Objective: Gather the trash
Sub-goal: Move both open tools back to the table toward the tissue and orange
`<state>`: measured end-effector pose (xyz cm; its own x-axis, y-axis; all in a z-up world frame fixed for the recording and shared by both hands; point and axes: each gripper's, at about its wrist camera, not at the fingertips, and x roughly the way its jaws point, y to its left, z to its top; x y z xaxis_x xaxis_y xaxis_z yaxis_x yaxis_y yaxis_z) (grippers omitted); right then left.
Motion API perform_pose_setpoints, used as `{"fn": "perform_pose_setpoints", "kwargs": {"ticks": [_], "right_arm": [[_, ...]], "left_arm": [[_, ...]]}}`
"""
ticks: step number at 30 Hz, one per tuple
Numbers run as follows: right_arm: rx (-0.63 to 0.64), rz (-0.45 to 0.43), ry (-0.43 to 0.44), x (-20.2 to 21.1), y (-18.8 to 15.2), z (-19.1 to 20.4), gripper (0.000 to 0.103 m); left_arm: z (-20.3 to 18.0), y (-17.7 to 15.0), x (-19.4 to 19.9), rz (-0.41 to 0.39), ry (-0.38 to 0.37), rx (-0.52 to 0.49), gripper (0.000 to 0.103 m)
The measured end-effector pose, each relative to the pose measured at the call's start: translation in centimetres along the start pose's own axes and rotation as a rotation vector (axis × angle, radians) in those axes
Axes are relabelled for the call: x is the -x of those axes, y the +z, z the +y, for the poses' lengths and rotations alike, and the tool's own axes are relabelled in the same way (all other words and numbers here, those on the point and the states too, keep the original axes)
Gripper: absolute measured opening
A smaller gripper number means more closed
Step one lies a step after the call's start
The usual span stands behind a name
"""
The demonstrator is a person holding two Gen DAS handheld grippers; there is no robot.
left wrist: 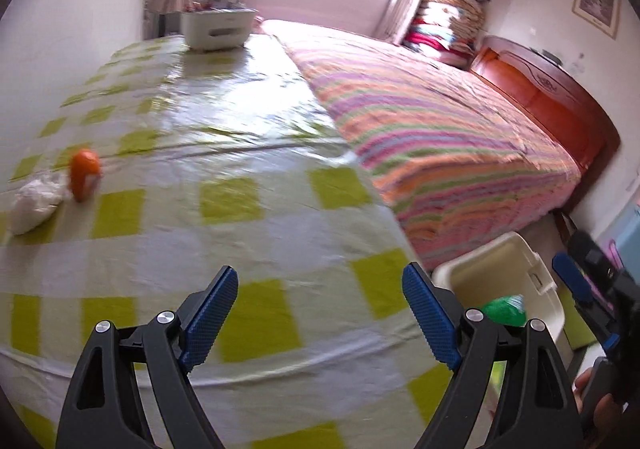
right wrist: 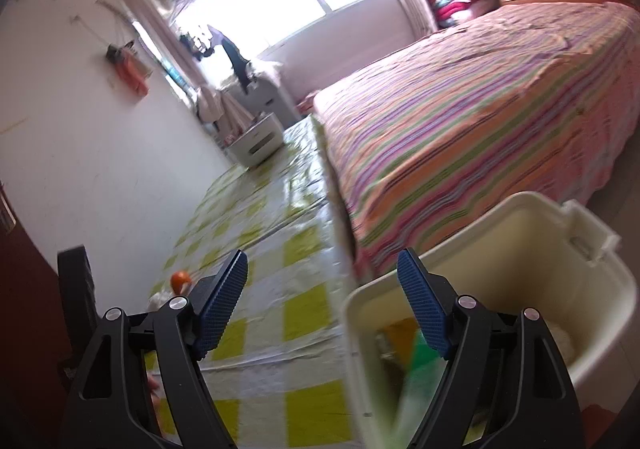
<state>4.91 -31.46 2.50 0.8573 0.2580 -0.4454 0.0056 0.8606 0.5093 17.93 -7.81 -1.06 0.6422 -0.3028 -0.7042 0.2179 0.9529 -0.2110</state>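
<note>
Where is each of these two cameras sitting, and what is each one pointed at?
Left wrist: sits on the left gripper, looking down over the checked table; both open fingers show, and the right gripper at the edge.
Right wrist: sits on the right gripper, tilted, facing the cream bin; its open fingers show.
Shared: orange object, bin, striped bed.
</note>
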Motion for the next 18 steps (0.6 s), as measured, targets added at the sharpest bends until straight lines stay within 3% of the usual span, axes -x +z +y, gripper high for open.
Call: {"fn": "perform_pose_setpoints", "kwargs": {"ticks": [3,7,10,18], "right_arm": [[0.028,0.028,0.022,-1.2,-0.7,2.0,0.076],[0.057,0.065,0.045,-2.7,-1.6,4.0,0.076],[0.079,0.090,0.055,-3.8,-2.3,5.4,0.076],[0.108,0.151,0.087,-6.1,-3.3,7.4,0.076]], "left_arm": [[3.0,0.6,1.5,-0.057,0.058,0.015,0.082],[7.8,1.5,3.6,-0.135,0.196,0.001,0.082],[12.1,2.0,4.8,-0.155,0.261,0.023,0.082],[22.2,3.2,5.9,-0.160,0.290,0.188,0.082]]}}
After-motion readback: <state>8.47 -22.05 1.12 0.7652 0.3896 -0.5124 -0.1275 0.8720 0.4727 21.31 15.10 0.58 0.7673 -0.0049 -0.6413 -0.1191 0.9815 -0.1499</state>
